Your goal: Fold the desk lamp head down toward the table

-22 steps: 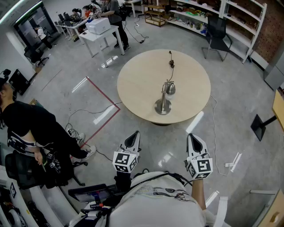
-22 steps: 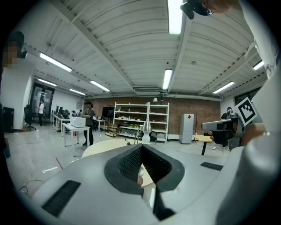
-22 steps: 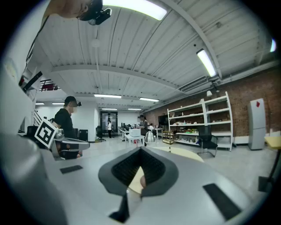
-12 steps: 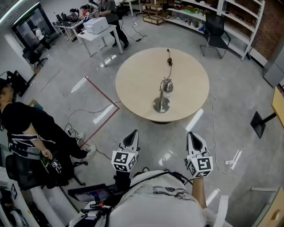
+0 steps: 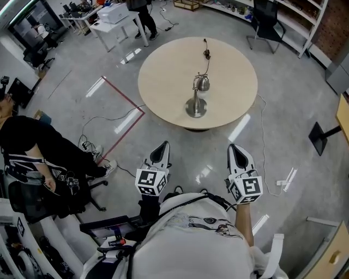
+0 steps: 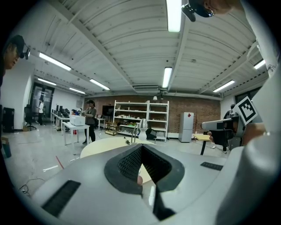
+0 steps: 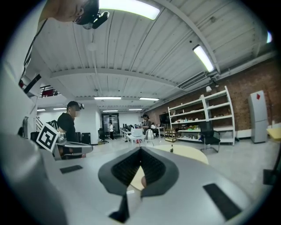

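A silver desk lamp stands on the round beige table, far ahead of both grippers. Its round base rests near the table's front edge, and its head sits above on a bent arm. The lamp head shows small in the left gripper view, and the same lamp head in the right gripper view. My left gripper and right gripper hover over the floor, side by side, pointing at the table. Both are shut, with nothing held between the jaws.
The lamp's black cord runs across the table's far side. A person in black sits at the left. Red tape and cables lie on the floor. A white desk, shelves and a black chair stand beyond.
In the head view the table and lamp have shifted up the frame. Both grippers keep the same pose and stay shut.
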